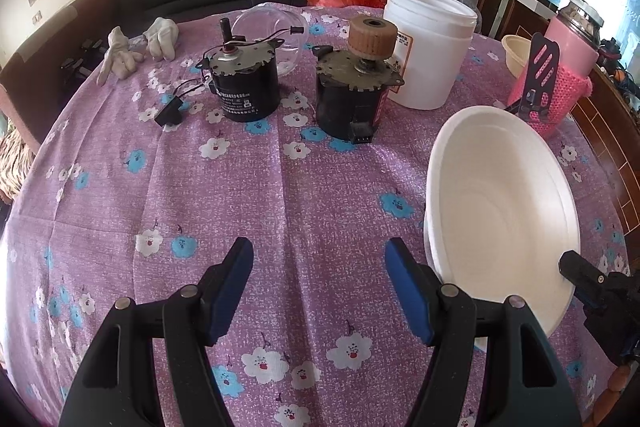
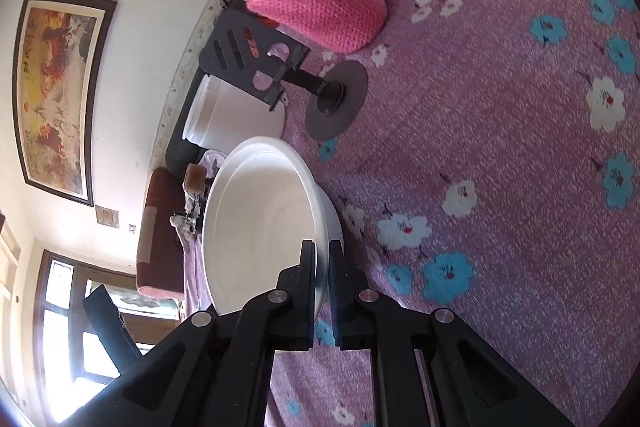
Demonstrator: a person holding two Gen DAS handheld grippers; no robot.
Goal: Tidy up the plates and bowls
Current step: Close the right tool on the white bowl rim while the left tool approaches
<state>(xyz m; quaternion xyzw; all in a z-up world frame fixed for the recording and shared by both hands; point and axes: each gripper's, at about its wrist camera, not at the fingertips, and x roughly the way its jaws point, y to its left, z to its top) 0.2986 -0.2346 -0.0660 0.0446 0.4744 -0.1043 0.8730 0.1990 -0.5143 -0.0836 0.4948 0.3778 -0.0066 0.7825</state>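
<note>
You are early in the job, by the look of it: your right gripper (image 2: 322, 259) has its jaws clamped on the near rim of the white bowl (image 1: 500, 203), while your left gripper (image 1: 320, 287) hangs open and empty over the purple floral tablecloth (image 1: 280, 195). The bowl sits at the right of the table, tipped up on edge, and seems to nest on a second white one beneath. A cream bowl (image 1: 516, 53) waits far right, beside the pink crochet-sleeved flask (image 1: 568, 67), unsorted.
</note>
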